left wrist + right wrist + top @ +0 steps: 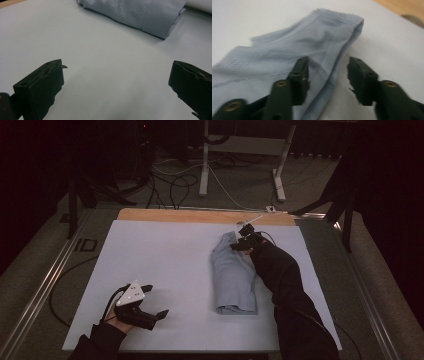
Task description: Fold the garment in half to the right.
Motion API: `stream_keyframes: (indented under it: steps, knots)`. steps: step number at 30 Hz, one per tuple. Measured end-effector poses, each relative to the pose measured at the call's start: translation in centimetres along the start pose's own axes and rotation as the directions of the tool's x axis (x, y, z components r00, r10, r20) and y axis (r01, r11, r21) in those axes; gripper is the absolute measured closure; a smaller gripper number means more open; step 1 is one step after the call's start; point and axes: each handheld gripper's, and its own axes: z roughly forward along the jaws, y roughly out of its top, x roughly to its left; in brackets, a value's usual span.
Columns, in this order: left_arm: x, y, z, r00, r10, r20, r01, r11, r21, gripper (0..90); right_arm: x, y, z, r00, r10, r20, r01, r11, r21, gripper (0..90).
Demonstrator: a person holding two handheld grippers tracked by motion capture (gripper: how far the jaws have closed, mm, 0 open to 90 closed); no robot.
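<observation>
While the pale blue garment (232, 277) is lying folded into a long narrow bundle right of the middle of the white table (165, 270), I am judging the folding to be well along: the sides are already in, and what is left looks like bringing the far end over the near one. I am reaching my right gripper (243, 240) to that far end, where its jaws are standing partly apart, one over the ribbed hem and one just beside the cloth's edge, not yet clamped on anything. I am resting my left gripper (150, 312) well apart from the garment near the table's front edge, its jaws spread wide and holding nothing.
</observation>
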Motion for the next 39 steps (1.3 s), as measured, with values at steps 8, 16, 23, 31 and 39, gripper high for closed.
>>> stream_keyframes:
  steps: [8, 16, 23, 31, 39]
  knots:
    - [0.4, -0.4, -0.5, 1.0, -0.006, -0.001, 0.006, 0.9998, -0.02, 0.7, 1.9, -0.6, -3.2, 0.9984, -0.022, -0.053, 0.018, 0.997, -0.073, 33.7]
    - [0.5, -0.7, -0.7, 0.9999, -0.005, -0.011, 0.004, 0.9998, -0.021, 0.7, 5.2, -2.5, -6.1, 0.9919, -0.082, -0.097, 0.07, 0.99, -0.122, 40.7]
    - [0.6, -0.8, -0.6, 0.9997, -0.015, -0.018, 0.014, 0.9997, -0.022, 0.7, 9.0, -5.1, -9.4, 0.979, -0.141, -0.147, 0.118, 0.98, -0.158, 44.6]
    - [0.6, -0.9, -0.7, 0.9997, -0.005, -0.024, 0.004, 0.9997, -0.023, 0.7, 13.3, -10.2, -13.3, 0.9715, -0.157, -0.178, 0.123, 0.974, -0.188, 47.4]
    - [0.7, -0.9, -0.8, 0.9997, -0.008, -0.024, 0.007, 0.9995, -0.031, 0.7, 14.2, -15.1, -13.1, 0.9846, -0.136, -0.11, 0.124, 0.986, -0.112, 47.3]
